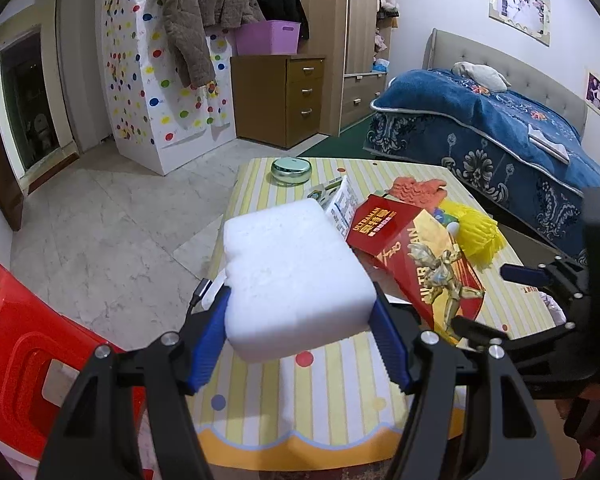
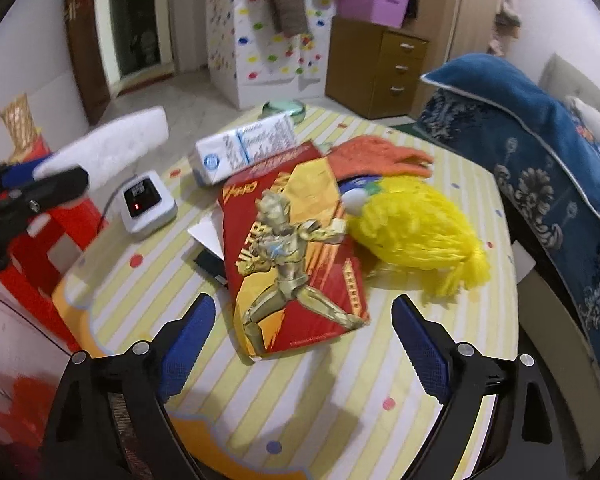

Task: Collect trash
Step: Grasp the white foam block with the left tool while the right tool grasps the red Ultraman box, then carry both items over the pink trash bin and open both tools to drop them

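Pinching a white foam block (image 1: 296,276) between their blue pads, the left tongs (image 1: 300,336) hold it above the striped table (image 1: 340,392), with the red carton (image 1: 416,264) lying just behind.

From the right wrist, the right tongs (image 2: 304,344) stand spread wide with nothing gripped, their pads either side of the red carton's (image 2: 296,248) near end. A yellow pom-pom (image 2: 416,232) lies beside it.

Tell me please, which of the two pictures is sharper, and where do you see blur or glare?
Left wrist view: sharp; the white foam block and the red box have crisp edges, only fisheye bending at the borders. Right wrist view: softer overall; the foam block and left gripper at its left edge are smeared, and a bright glare spot sits at the upper right border.
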`<action>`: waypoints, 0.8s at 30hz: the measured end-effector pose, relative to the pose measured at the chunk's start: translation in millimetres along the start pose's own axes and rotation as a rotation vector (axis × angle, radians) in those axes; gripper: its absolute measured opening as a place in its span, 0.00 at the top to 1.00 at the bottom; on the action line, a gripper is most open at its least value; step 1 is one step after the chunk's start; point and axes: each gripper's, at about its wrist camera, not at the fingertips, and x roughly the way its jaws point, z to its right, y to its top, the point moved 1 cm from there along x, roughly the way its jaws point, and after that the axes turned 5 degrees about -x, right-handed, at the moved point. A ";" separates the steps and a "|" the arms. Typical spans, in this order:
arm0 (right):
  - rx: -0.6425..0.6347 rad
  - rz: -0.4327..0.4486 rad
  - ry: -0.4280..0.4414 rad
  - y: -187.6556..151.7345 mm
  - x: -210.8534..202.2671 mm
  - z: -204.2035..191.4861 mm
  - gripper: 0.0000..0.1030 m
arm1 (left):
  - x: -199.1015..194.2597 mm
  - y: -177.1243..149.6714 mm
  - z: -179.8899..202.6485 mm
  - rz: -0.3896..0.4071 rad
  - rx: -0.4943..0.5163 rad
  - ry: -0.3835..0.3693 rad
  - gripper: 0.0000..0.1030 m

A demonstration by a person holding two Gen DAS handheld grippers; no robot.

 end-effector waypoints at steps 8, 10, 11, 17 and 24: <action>-0.055 -0.031 -0.016 11.8 25.9 -3.8 0.13 | 5.3 -0.9 -3.6 -0.009 -0.002 0.005 0.37; -0.079 -0.036 -0.023 14.2 30.7 -5.9 0.13 | 5.1 -0.9 -3.8 -0.008 -0.001 0.006 0.37; -0.087 -0.040 -0.024 14.7 32.5 -6.7 0.13 | 5.4 -0.8 -3.9 -0.009 -0.001 0.005 0.37; -0.106 -0.042 -0.025 11.9 29.6 -10.1 0.23 | 6.8 -1.4 -4.7 -0.011 0.002 0.007 0.37; -0.062 0.039 -0.014 9.3 -2.9 -7.2 0.27 | 2.8 -2.4 -2.3 0.001 0.006 0.008 0.37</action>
